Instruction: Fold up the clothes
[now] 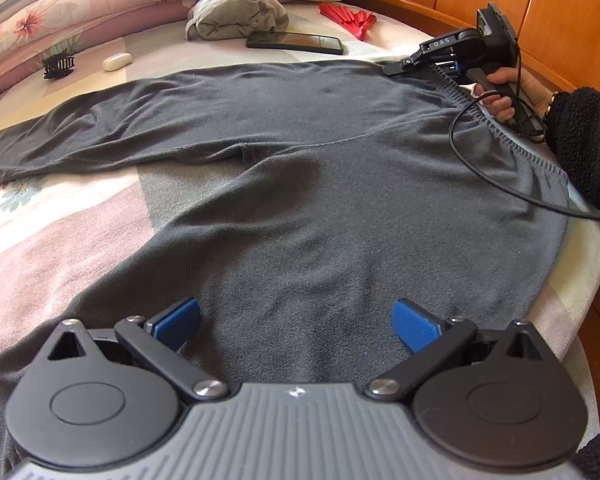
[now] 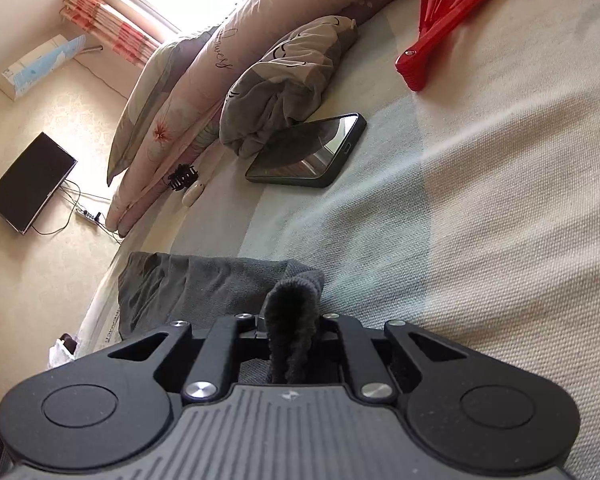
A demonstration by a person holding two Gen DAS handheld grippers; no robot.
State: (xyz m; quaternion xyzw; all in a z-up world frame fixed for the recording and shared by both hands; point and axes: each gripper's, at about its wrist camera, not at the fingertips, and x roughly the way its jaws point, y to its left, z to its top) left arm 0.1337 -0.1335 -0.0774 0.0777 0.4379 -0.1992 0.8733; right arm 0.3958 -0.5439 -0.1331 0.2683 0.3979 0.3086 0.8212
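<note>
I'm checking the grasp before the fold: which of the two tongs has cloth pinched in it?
The right tongs, shut on the waistband of the grey trousers. The left tongs hang open above the cloth, gripping nothing.

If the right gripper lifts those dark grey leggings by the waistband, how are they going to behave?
The grey leggings will probably drape limply: they lie flat with soft wrinkles. They look thin and light, so the legs would likely trail across the bed. The right gripper is shut on a bunched fold, which suggests the fabric gathers easily and is unlikely to slip.
</note>
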